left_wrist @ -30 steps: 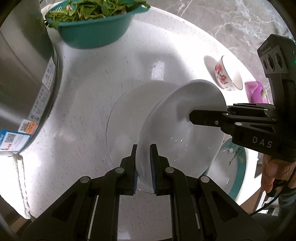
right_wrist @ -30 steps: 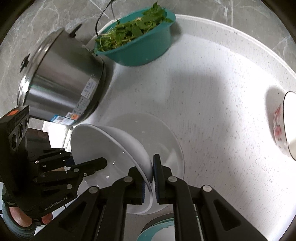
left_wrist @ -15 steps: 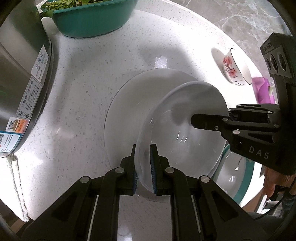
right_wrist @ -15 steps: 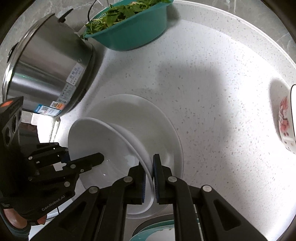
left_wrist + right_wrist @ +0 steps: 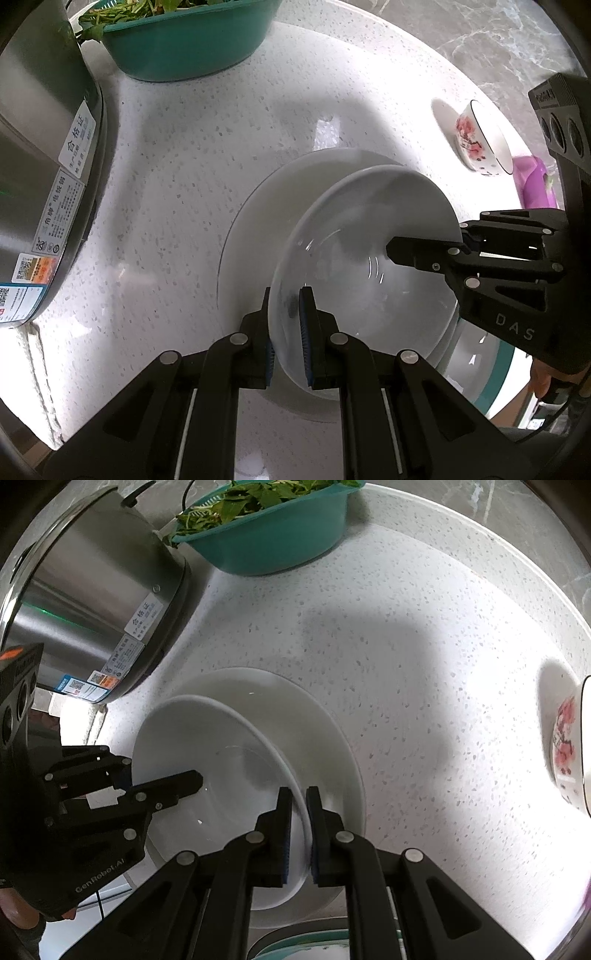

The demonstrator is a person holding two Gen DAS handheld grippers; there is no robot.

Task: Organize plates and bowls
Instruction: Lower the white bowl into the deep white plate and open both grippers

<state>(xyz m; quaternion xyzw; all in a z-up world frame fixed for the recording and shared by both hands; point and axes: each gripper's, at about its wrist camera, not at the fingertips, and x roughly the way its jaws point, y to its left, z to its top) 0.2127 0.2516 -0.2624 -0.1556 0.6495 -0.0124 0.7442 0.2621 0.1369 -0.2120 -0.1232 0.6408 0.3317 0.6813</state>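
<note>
Both grippers are clamping the same deep white ceramic bowl (image 5: 369,236) by opposite rims: the left gripper (image 5: 290,325) pinching the near edge, the right gripper (image 5: 298,812) the far one. The bowl is hanging tilted directly over the wide white plate (image 5: 266,206) on the speckled white countertop (image 5: 177,177), its lower edge nearest the left gripper.

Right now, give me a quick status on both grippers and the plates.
Left gripper and right gripper both shut on white plate's opposite rims. Plate tilted over larger white plate on counter. Nothing in the way; rice cooker stands apart.
</note>
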